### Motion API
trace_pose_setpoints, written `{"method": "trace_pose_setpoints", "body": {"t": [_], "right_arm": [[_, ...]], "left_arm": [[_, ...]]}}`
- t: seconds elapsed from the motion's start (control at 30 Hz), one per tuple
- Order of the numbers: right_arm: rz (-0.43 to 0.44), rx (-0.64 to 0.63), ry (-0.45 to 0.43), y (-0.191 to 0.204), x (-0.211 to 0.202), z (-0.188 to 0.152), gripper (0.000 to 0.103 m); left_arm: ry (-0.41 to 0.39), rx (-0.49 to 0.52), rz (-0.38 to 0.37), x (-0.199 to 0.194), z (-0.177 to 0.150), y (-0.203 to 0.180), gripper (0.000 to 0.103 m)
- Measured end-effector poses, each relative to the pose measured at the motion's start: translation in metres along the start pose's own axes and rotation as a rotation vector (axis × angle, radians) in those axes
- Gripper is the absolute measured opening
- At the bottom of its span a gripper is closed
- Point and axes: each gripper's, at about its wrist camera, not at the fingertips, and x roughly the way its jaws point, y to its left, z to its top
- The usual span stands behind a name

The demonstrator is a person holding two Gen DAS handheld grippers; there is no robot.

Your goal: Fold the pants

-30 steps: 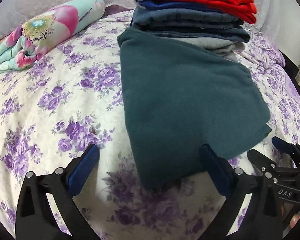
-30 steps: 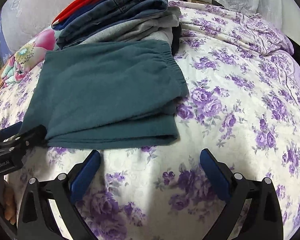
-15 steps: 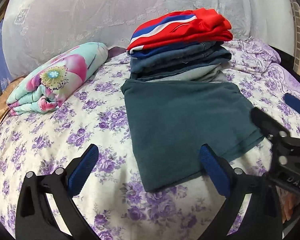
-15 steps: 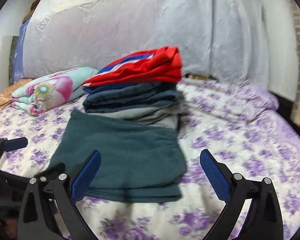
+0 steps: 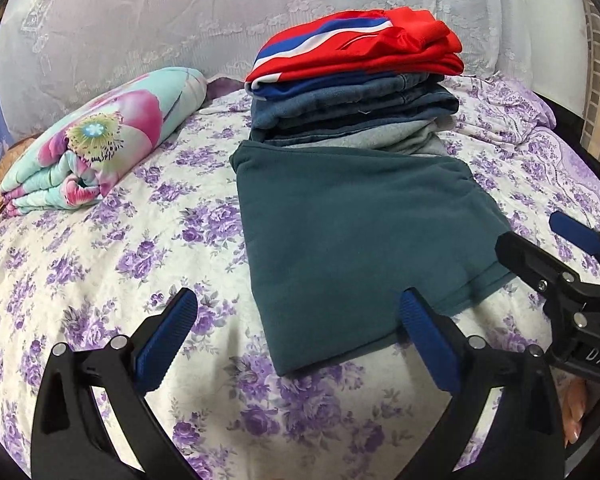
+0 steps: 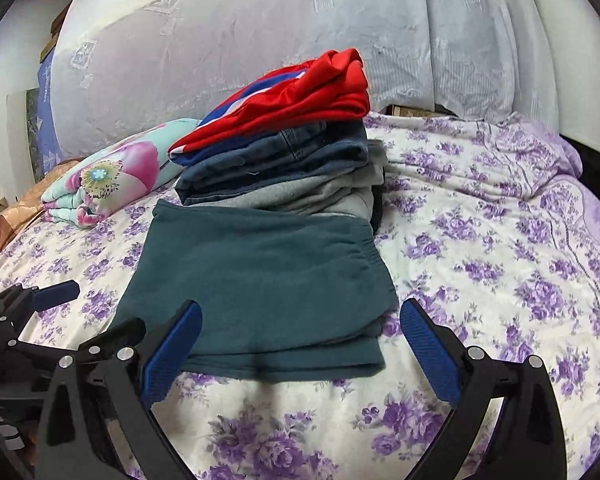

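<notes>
Pants (image 5: 352, 236), one folded pair, are laid on the bed (image 5: 100, 248) beside one stack (image 5: 356, 92); both claws, left (image 5: 298, 336) and right (image 6: 300, 344), are held apart, empty.

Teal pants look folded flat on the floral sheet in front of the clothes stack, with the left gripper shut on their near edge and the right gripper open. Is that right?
Not quite. The left gripper is open too, its fingers spread and holding nothing, as the left wrist view shows. The rest stands: the teal pants lie folded on the floral sheet in front of the clothes stack, and the right gripper is open.
</notes>
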Motion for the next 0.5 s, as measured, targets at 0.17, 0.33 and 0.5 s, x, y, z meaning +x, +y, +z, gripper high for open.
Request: {"method": "trace_pose_setpoints", "body": {"t": [0.17, 0.33, 0.5], "right_arm": [[0.023, 0.050, 0.050, -0.008, 0.008, -0.001, 0.100], [0.036, 0.074, 0.069, -0.012, 0.012, -0.002, 0.100], [0.030, 0.056, 0.081, -0.008, 0.015, -0.003, 0.100]], "left_arm": [[-0.001, -0.014, -0.013, -0.001, 0.000, 0.002, 0.099], [-0.002, 0.001, -0.001, -0.002, 0.000, -0.001, 0.099], [-0.008, 0.026, 0.014, -0.003, -0.001, -0.006, 0.099]]}}
